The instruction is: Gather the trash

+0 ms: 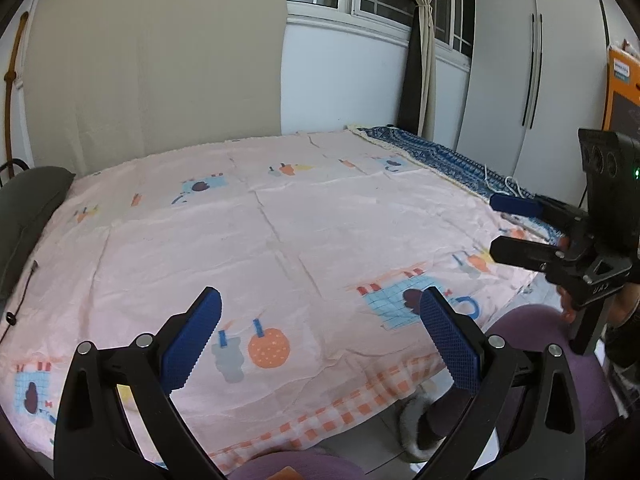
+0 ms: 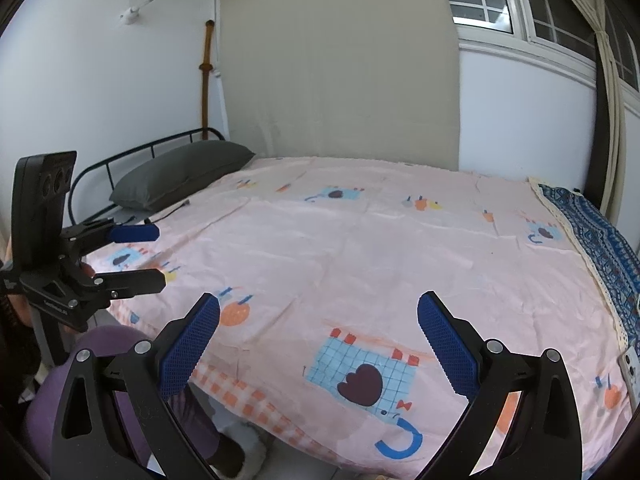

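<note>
grippers: our left gripper point(image 1: 320, 344) and right gripper point(image 2: 320, 346) both hover spread wide over the near edge of the bed, holding nothing.
bedsheet point(image 1: 260, 240): pink, patterned, bare of litter as far as we see.
trash: none visible in either view, so we cannot give its place, heading or long axis.
risk: we might pinch the sheet, or mistake the small white object point(image 2: 630, 364) at the right edge for trash.

Bedsheet point(image 2: 340, 248): matt printed cloth, creased along its fold lines. Pillow point(image 2: 184, 172): plain matt grey fabric. Bed frame point(image 2: 120, 156): dark painted metal. Left gripper point(image 1: 320, 344) pads point(image 1: 452, 344): blue, cross-hatched (rubbery-looking); arms of matt black plastic with bright metal pins.
</note>
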`<state>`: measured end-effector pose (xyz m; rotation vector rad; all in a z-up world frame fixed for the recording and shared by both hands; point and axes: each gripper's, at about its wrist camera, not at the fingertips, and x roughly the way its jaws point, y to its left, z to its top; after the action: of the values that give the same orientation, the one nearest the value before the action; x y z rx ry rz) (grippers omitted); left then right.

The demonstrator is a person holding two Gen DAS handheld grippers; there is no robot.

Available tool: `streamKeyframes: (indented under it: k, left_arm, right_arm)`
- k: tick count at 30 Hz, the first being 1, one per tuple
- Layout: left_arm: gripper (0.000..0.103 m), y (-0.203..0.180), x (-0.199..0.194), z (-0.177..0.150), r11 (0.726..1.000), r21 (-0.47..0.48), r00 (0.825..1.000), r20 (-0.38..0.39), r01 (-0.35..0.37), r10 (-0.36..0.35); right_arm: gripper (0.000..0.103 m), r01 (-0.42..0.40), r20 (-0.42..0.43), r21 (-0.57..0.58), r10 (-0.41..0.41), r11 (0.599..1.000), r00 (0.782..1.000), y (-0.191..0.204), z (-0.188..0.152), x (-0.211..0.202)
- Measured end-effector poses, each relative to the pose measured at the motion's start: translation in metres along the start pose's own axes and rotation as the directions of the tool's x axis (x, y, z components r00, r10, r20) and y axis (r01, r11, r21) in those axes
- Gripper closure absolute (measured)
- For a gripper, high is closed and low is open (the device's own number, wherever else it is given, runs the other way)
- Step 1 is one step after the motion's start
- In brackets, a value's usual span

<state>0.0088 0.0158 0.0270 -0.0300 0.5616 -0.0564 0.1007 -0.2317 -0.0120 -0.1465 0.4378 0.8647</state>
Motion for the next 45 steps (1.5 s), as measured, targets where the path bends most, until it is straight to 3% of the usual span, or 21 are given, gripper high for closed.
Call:
streamKeyframes:
  k: [5,12,21,45]
  left_arm:
    - [0.006,0.0,0.002,0.004,0.999,-0.042,1.0,0.015,0.01,-0.009]
    - [0.006,0.002,0.009,0.001,0.998,-0.052,0.999,0.005,-0.032,0.033]
    - [0.006,-0.002,0.012,-0.003,0.999,-0.031,0.999,-0.022,-0.034,0.033]
    - [0.006,-0.004,0.006,-0.004,0.999,-0.035,1.0,0.01,-0.023,0.024]
  right_arm:
    - [0.008,-0.002,0.003,0.001,0.002,1.0,1.0,0.002,-0.001,-0.002]
    - [0.008,-0.009,0.005,0.006,0.009,1.0,1.0,0.0,-0.003,-0.003]
    - [0.008,-0.015,0.002,0.019,0.015,1.0,1.0,-0.002,-0.002,-0.001]
    - [0.008,-0.023,-0.009,0.002,0.023,1.0,1.0,0.006,-0.003,0.001]
